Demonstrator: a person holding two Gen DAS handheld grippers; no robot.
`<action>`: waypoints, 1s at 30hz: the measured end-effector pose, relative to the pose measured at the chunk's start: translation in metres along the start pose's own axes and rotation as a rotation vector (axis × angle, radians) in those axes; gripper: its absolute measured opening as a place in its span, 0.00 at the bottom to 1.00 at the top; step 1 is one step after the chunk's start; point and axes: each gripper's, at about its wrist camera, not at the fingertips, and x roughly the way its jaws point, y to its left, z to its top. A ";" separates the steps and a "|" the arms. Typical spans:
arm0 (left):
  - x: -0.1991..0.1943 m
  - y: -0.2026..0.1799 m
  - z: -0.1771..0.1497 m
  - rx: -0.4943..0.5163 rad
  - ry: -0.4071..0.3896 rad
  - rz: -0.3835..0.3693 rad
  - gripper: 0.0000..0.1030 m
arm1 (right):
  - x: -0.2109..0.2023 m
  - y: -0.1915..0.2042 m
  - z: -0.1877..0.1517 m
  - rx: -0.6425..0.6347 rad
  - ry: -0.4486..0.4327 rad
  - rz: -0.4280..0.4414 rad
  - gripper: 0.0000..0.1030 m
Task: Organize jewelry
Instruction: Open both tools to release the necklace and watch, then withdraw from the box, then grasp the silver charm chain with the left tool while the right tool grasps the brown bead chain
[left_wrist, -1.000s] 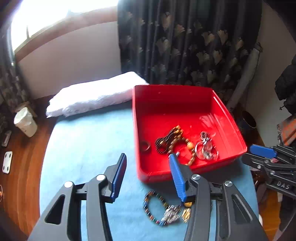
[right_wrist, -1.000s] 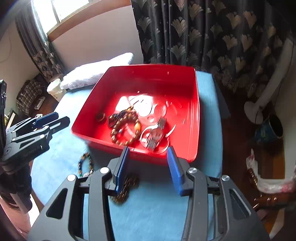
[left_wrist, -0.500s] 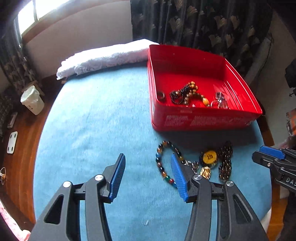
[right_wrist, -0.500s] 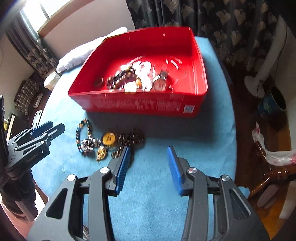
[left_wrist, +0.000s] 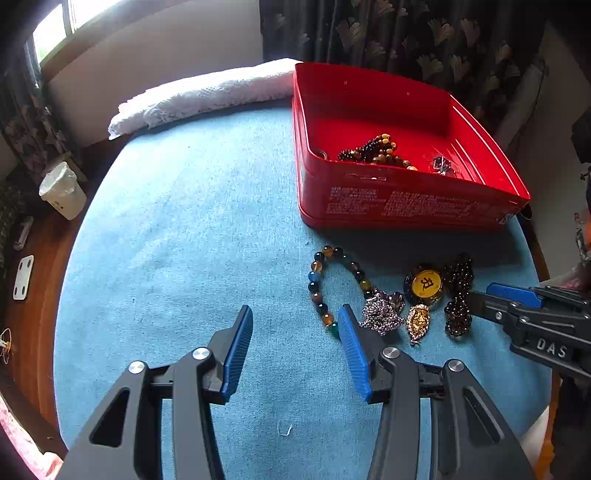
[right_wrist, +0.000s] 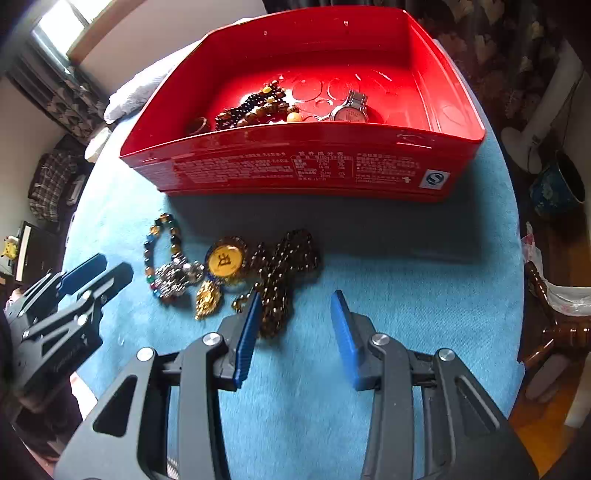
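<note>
Your left gripper (left_wrist: 293, 345) sits low in its picture, tipped down at the blue cloth (left_wrist: 184, 258) on the round table. Its jaws are closing a little, with only cloth between them. Its right finger (left_wrist: 352, 354) is just beside the bead bracelet (left_wrist: 334, 286).

Your right gripper (right_wrist: 295, 334) also tips down. Its jaws are closing too, and hold nothing. Its left finger (right_wrist: 245, 338) is against the dark bead chain (right_wrist: 282, 271), which lies beside the yellow charm (right_wrist: 223, 260) and gold pendant (right_wrist: 207, 298).

The red box (right_wrist: 295, 170) stands above them in the picture, near the chain. Inside are beads (right_wrist: 255, 107), a ring (right_wrist: 199, 125) and a watch (right_wrist: 349, 110).

A white towel (left_wrist: 207, 96) lies at the upper left. Dark curtains (left_wrist: 388, 33) hang behind. A small white bin (left_wrist: 62, 192) stands on the wooden floor.
</note>
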 end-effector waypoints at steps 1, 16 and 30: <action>0.001 0.000 0.000 0.001 0.000 -0.002 0.46 | 0.002 0.000 0.002 0.005 0.003 0.000 0.37; 0.003 -0.001 -0.001 0.007 0.002 -0.017 0.46 | 0.008 0.002 0.008 0.102 0.048 0.060 0.40; 0.002 0.002 -0.003 -0.004 0.001 -0.011 0.46 | 0.014 0.017 0.011 0.106 0.081 0.073 0.48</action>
